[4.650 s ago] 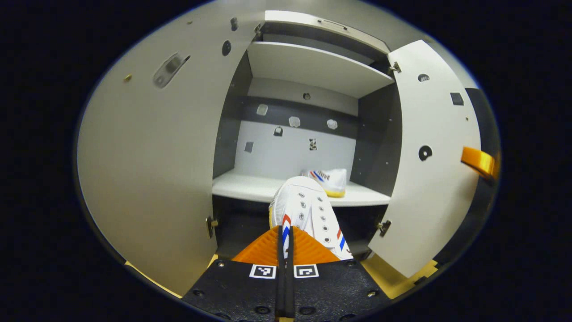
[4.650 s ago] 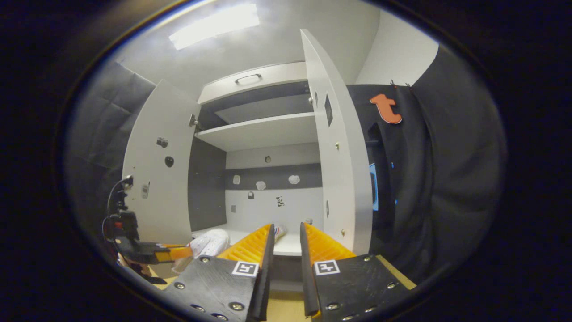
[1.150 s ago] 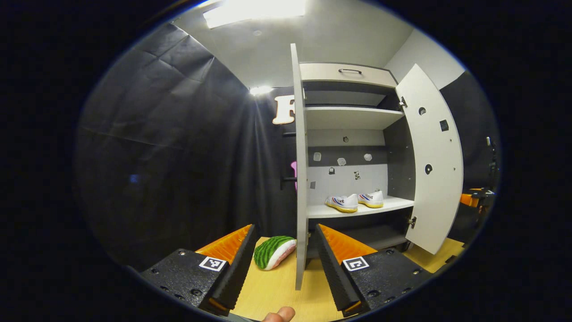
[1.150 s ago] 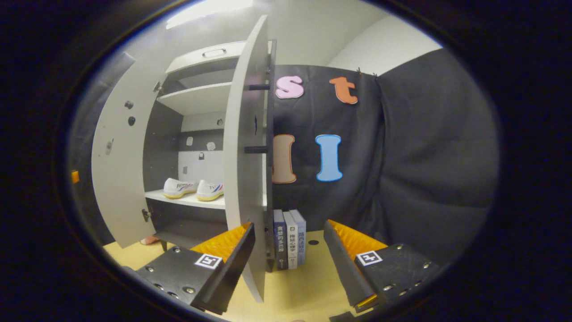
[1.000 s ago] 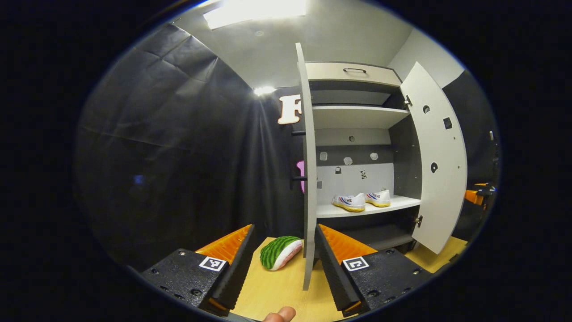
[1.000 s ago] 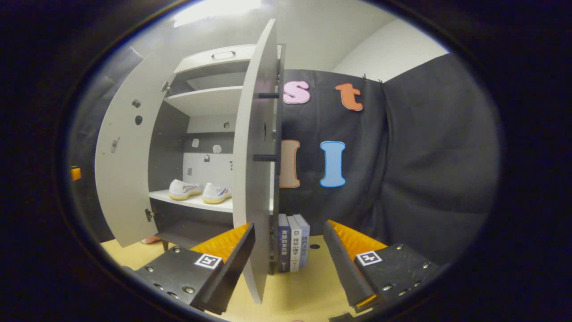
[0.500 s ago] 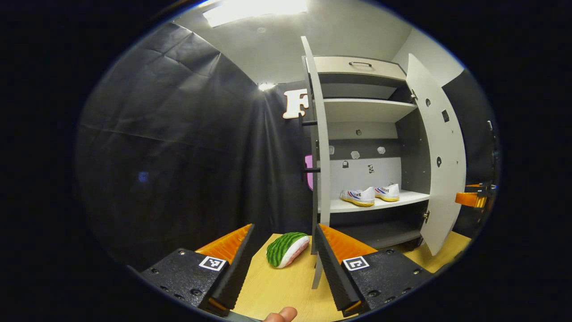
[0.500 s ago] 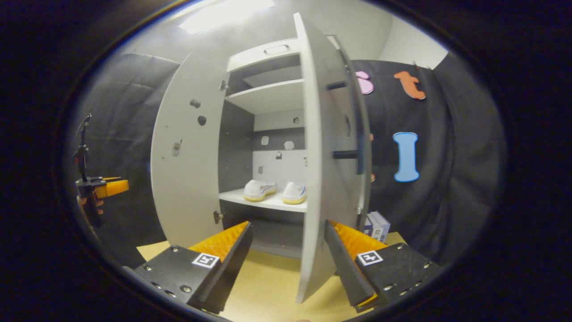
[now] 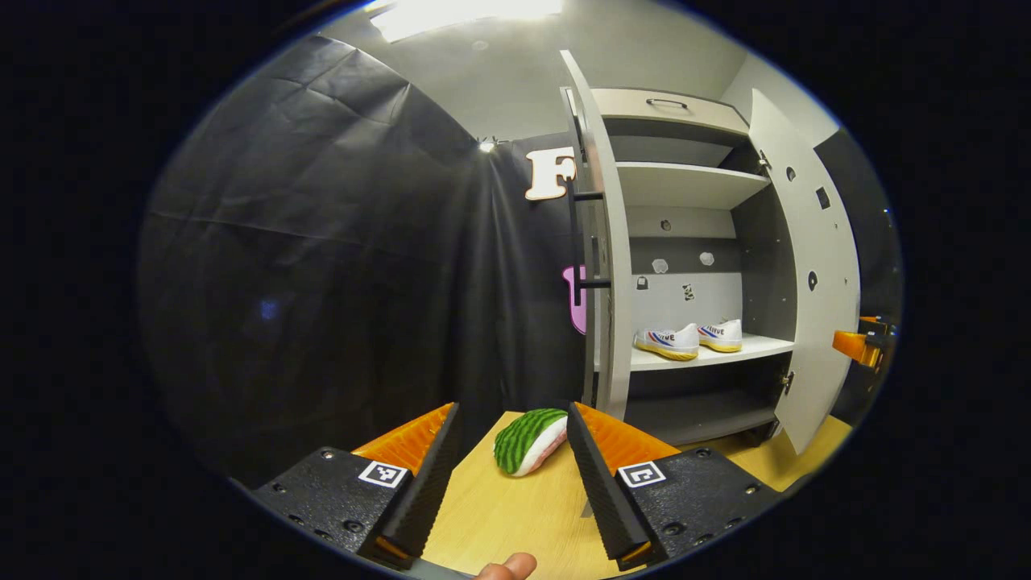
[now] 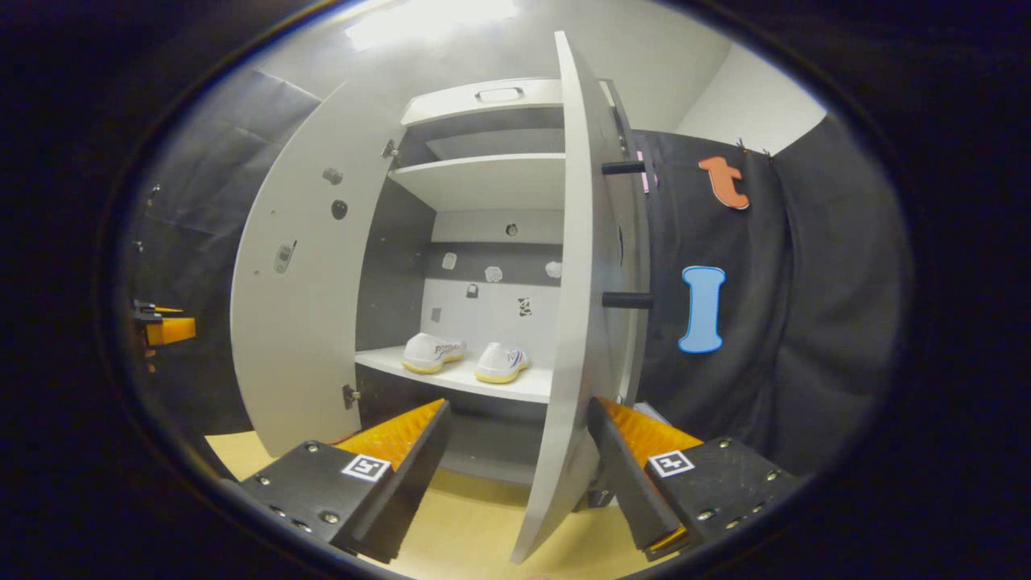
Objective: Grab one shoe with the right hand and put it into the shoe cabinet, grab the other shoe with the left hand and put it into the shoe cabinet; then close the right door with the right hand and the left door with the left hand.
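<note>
From my feed the shoe cabinet [image 10: 483, 181] looks like matt laminated board, pale smooth panels with darker matt side walls inside. Both doors, the left door [image 9: 606, 242] and right door [image 10: 576, 282], have the same flat, low-sheen finish, with dark bar handles [image 10: 624, 300] that look like matt metal or plastic, can't tell which. The shoes [image 10: 463, 358] read as white canvas cloth with rubbery soles. The table [image 9: 515, 515] is light wood grain, smooth. The watermelon toy [image 9: 529, 441] looks soft and plush. Both my claws have ribbed plastic fingers [image 10: 399, 435], and the left claw's fingers [image 9: 415, 439] show the same ribbing.
</note>
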### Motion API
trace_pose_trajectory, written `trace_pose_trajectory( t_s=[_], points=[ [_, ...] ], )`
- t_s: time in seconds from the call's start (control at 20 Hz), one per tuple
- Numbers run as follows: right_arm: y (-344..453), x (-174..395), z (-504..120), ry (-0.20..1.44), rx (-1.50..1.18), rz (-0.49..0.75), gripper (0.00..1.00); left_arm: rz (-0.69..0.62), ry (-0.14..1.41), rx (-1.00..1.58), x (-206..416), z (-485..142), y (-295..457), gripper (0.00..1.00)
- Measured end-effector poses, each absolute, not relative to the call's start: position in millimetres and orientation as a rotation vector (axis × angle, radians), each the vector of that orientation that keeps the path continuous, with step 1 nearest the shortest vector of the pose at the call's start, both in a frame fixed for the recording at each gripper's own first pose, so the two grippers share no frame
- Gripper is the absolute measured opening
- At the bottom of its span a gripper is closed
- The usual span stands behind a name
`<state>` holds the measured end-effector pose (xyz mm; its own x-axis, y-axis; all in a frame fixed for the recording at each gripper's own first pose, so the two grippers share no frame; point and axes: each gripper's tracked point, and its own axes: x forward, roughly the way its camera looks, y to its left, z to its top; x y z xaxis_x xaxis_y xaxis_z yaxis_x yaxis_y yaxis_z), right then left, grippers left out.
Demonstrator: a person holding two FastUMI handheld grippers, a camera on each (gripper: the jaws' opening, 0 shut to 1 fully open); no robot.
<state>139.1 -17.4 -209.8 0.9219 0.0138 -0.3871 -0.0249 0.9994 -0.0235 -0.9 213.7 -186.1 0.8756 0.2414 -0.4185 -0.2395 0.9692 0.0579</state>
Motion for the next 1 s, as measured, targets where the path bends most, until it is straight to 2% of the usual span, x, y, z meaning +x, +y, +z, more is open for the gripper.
trace_pose_trajectory(
  t_s=[0.35, 0.45, 0.5, 0.55, 0.7, 0.95, 1.0],
  points=[
    [10, 145, -213, 0.399, -0.011, 0.084, 1.00, 0.248, 0.457, -0.024, 1, -199, 218, 0.80],
    [31, 143, -213, 0.400, 0.004, 0.155, 1.00, 0.251, 0.466, -0.026, 3, -205, 220, 0.80],
    [46, 140, -213, 0.402, 0.020, 0.205, 1.00, 0.253, 0.472, -0.024, 5, -208, 221, 0.77],
    [62, 135, -212, 0.409, 0.042, 0.258, 0.99, 0.253, 0.477, -0.022, 8, -210, 222, 0.80],
    [90, 128, -219, 0.443, 0.064, 0.341, 0.99, 0.246, 0.492, -0.025, 8, -216, 223, 0.80],
    [99, 125, -226, 0.470, 0.063, 0.366, 0.96, 0.233, 0.515, -0.026, 12, -225, 223, 0.80],
    [97, 126, -226, 0.470, 0.065, 0.360, 0.96, 0.231, 0.518, -0.028, 11, -227, 223, 0.77]
  ],
)
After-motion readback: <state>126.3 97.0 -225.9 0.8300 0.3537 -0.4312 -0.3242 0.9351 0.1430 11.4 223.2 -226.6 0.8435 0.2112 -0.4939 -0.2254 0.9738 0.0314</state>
